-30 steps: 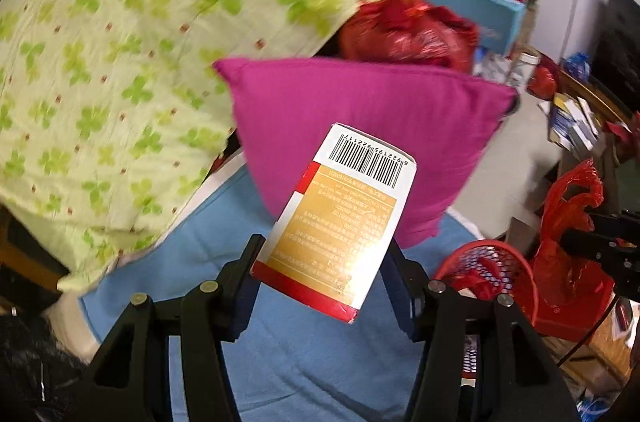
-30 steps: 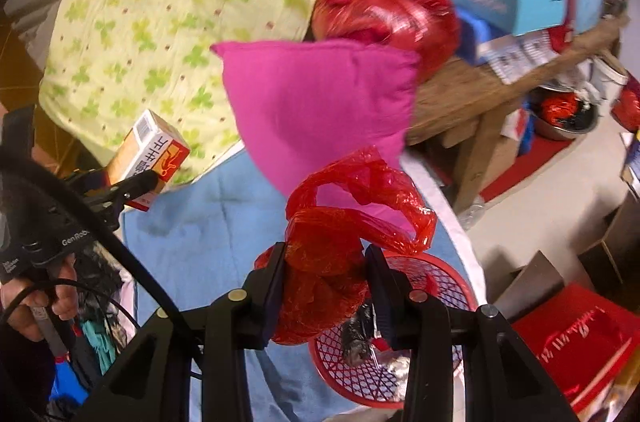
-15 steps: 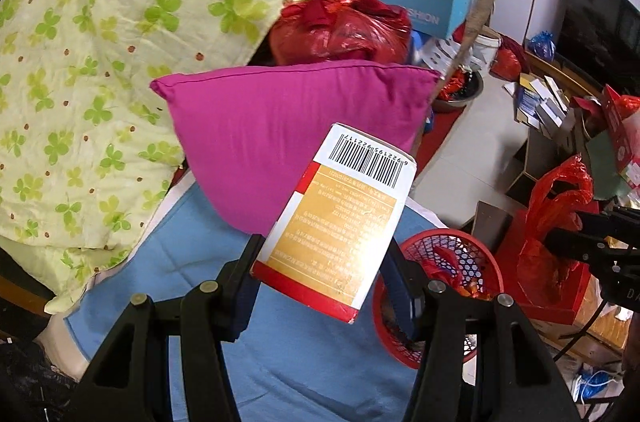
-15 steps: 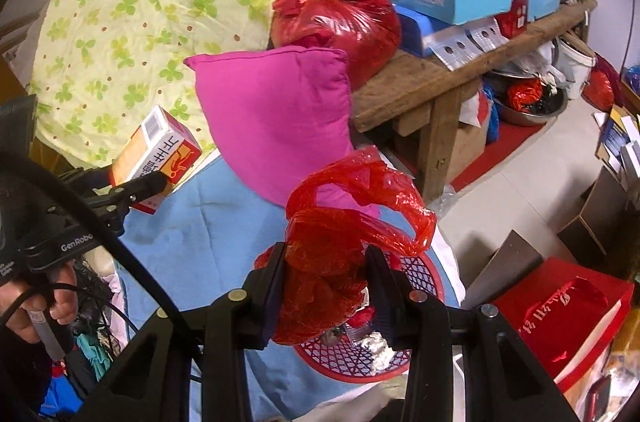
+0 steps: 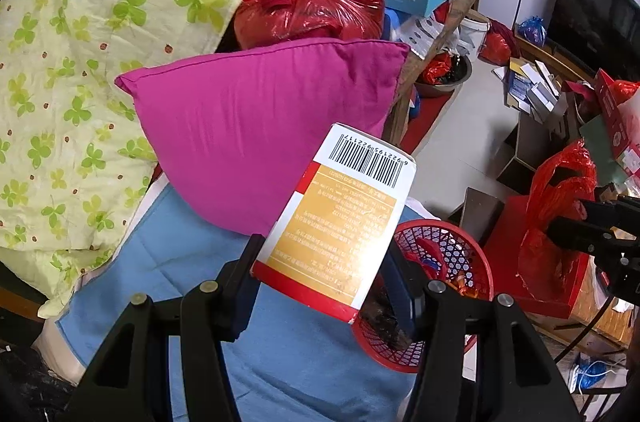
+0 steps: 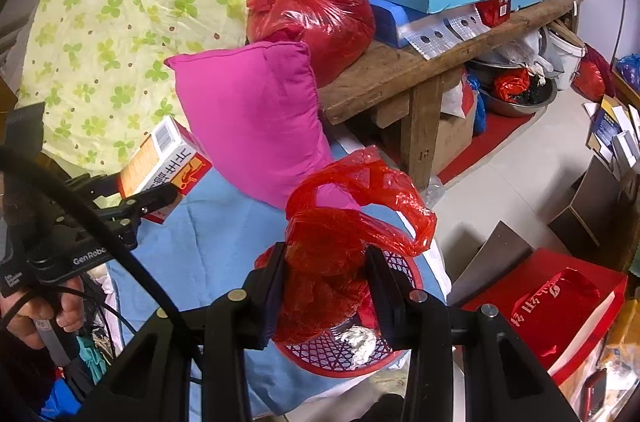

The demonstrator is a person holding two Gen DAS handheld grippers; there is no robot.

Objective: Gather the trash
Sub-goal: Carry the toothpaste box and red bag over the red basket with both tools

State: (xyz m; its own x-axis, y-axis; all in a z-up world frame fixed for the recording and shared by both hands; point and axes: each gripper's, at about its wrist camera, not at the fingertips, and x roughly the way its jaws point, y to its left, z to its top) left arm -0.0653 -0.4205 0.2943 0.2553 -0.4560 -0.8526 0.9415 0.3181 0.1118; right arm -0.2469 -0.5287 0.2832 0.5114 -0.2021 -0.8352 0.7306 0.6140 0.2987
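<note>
- Left wrist view: the left gripper [image 5: 320,274] clenches an orange, red and white carton [image 5: 340,226] with a barcode on its upper end, tilted, held up just left of the red mesh basket [image 5: 460,262].
- Compared with a second ago, the basket fills more of this view and sits nearer the carton; the bed's magenta pillow [image 5: 260,126] has slid leftward. The carton's place between the fingers is unchanged.
- Likely meaning: both pieces of trash are being carried toward the basket, and the drop has not happened yet.
- Right wrist view: the right gripper [image 6: 326,286] grasps a crumpled red plastic bag [image 6: 344,238] directly above the basket, which rests on the blue sheet [image 6: 216,234] at the bed's edge. The basket has come closer underneath the bag than a second ago.
- Count: two grippers, each holding one item; one carton; one held bag; one basket, already containing a foil ball [image 6: 358,338] and scraps.
- Behind the basket: one pillow and one tied red sack [image 6: 312,18].
</note>
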